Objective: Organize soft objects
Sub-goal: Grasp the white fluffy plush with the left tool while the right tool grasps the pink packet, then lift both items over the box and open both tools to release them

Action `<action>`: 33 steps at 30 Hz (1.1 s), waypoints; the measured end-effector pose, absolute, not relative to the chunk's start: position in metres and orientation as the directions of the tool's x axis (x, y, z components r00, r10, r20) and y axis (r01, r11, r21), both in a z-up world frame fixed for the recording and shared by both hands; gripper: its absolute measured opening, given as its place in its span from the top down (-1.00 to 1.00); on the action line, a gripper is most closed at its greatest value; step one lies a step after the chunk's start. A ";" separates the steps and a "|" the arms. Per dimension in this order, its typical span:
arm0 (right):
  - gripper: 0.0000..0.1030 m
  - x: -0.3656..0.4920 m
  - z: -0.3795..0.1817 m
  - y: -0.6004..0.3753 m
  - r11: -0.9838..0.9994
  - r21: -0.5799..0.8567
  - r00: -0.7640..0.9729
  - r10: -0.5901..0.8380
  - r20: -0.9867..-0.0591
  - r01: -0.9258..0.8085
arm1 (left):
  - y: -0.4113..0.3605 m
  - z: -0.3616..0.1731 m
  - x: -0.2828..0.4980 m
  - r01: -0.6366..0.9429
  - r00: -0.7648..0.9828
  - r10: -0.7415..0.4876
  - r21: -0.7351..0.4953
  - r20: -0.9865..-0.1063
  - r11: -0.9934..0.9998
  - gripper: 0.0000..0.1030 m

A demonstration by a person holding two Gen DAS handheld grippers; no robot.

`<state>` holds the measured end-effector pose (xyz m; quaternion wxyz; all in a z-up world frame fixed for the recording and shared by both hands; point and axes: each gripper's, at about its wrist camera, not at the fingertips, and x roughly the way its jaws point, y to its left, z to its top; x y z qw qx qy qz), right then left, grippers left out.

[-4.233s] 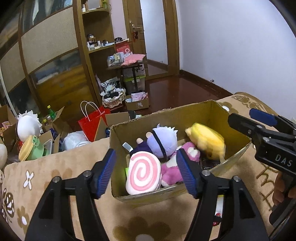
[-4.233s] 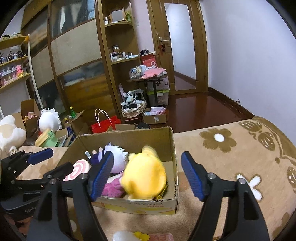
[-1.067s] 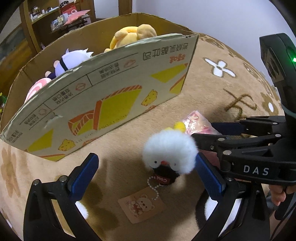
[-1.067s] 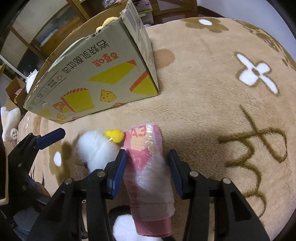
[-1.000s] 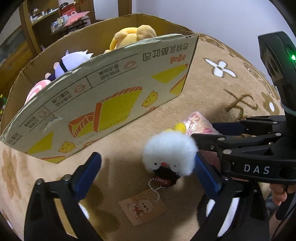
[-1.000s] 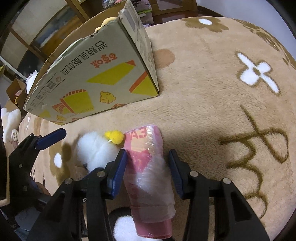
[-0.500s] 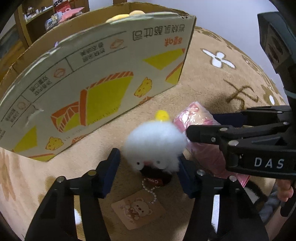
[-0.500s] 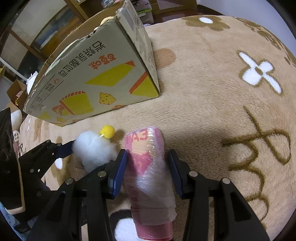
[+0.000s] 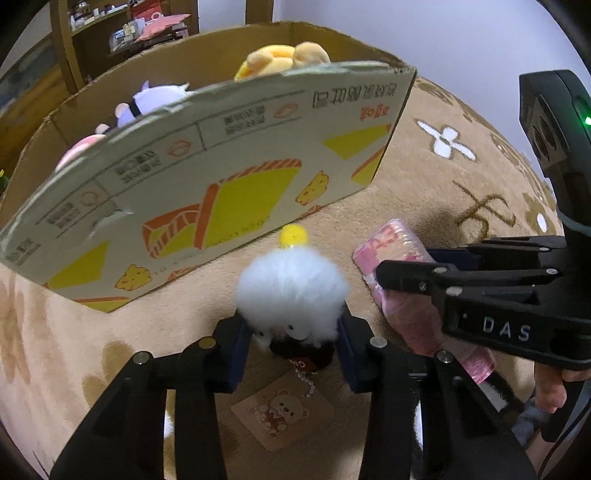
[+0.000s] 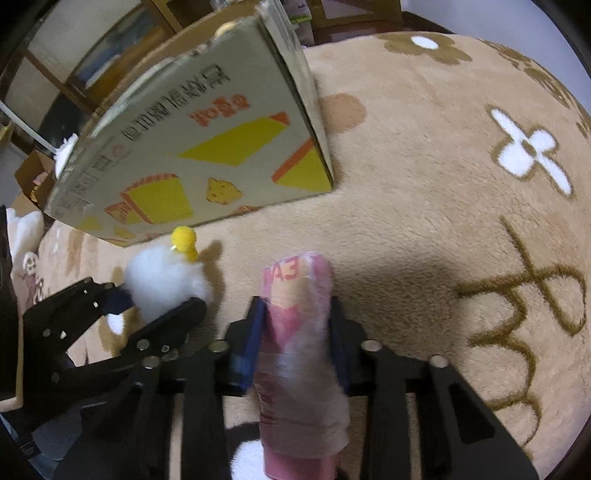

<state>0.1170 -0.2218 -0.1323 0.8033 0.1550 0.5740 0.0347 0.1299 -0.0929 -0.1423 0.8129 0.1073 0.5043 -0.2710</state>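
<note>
A lived-in room of a home. A beige plush blanket (image 10: 424, 177) with brown and white flower patterns covers the surface. Behind it stand wooden shelves (image 9: 122, 33) crowded with small household items, a wooden door frame (image 9: 258, 11) and a pale wall (image 9: 424, 33).

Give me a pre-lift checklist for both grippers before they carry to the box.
1. Left gripper shut on the white fluffy plush: ok.
2. Right gripper shut on the pink wrapped bundle: ok.
3. Plush's paper tag free of the blanket: not ok, it lies flat on it.
4. Room in the cardboard box: cannot tell, other toys show over the rim.
5. Grippers clear of each other: cannot tell, they sit very close together.
</note>
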 end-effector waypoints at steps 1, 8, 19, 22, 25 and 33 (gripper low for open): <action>0.60 0.116 -0.131 -0.221 0.948 0.296 0.348 0.239 -0.907 0.120 | -0.091 -0.140 0.129 0.547 0.352 -0.330 -0.093 -0.876 0.832 0.25; 0.69 0.101 -0.099 -0.203 0.969 0.243 0.452 0.193 -0.871 0.053 | -0.074 -0.112 0.117 0.512 0.460 -0.310 -0.037 -0.832 0.858 0.25; 0.69 0.067 -0.029 -0.208 0.983 0.182 0.673 0.120 -0.729 0.022 | -0.033 -0.055 0.089 0.414 0.611 -0.272 0.007 -0.743 0.910 0.25; 0.69 0.061 -0.007 -0.201 0.984 0.176 0.723 0.113 -0.682 0.013 | -0.033 -0.047 0.086 0.385 0.643 -0.254 0.018 -0.722 0.923 0.25; 0.69 0.058 0.011 -0.193 0.987 0.160 0.762 0.111 -0.637 -0.010 | -0.027 -0.031 0.084 0.364 0.676 -0.250 0.020 -0.693 0.931 0.25; 0.69 0.067 0.037 -0.181 0.989 0.143 0.806 0.116 -0.580 -0.039 | -0.017 0.000 0.091 0.319 0.752 -0.236 0.027 -0.615 0.947 0.25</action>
